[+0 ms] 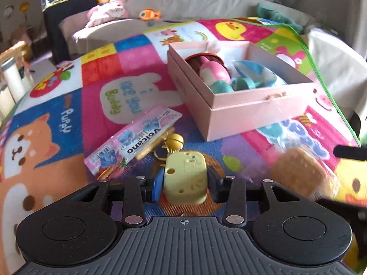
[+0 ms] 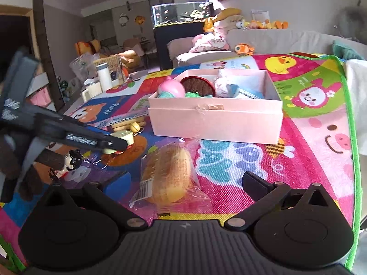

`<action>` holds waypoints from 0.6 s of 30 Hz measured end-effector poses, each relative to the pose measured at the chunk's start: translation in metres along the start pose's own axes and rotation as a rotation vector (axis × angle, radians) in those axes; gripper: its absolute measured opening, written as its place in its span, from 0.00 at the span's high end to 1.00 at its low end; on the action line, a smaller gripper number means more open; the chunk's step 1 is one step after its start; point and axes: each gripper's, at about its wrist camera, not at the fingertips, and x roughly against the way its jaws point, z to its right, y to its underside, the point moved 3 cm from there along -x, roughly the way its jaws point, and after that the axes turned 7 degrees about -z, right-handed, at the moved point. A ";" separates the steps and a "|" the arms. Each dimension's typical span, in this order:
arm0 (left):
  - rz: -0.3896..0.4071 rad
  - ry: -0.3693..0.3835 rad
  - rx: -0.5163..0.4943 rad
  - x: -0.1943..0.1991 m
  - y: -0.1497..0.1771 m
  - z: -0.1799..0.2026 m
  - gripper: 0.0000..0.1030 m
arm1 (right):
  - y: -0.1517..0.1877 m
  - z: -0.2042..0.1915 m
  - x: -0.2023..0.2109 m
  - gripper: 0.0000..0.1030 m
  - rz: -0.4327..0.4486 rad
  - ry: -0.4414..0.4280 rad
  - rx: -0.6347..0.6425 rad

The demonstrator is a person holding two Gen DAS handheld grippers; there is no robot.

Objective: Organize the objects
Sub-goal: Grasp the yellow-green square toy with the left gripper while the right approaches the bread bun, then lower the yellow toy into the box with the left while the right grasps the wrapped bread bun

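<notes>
On the play mat (image 1: pixel 137 73), the left tool (image 1: pixel 185 183) is clenched on the yellow keychain toy (image 1: pixel 185 178), best lifted straight up so its bell (image 1: pixel 174 140) clears the snack packet (image 1: pixel 135 142) before the pink box (image 1: pixel 240 105). Released, the right tool (image 2: pixel 185 183) straddles the bagged bread (image 2: pixel 167 171), which looks blurred, and the box hides much of its contents.

Our left gripper (image 1: pixel 185 184) has its fingers pressed in close on both sides of something. Our right gripper (image 2: pixel 187 181) is spread wide, low and level.

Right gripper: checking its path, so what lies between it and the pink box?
In the right wrist view, the wrapped bread lies between the open right gripper and the pink box; beyond it, bare mat.
</notes>
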 end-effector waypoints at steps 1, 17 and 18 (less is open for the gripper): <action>0.002 0.004 0.007 -0.001 0.000 0.000 0.57 | -0.002 -0.002 -0.001 0.00 -0.002 -0.003 0.012; 0.101 0.107 0.059 0.052 0.008 0.003 0.58 | -0.021 -0.019 0.023 0.45 -0.022 0.013 0.199; 0.127 0.129 0.061 0.060 0.003 0.004 0.58 | -0.024 -0.011 0.034 0.45 0.004 0.018 0.177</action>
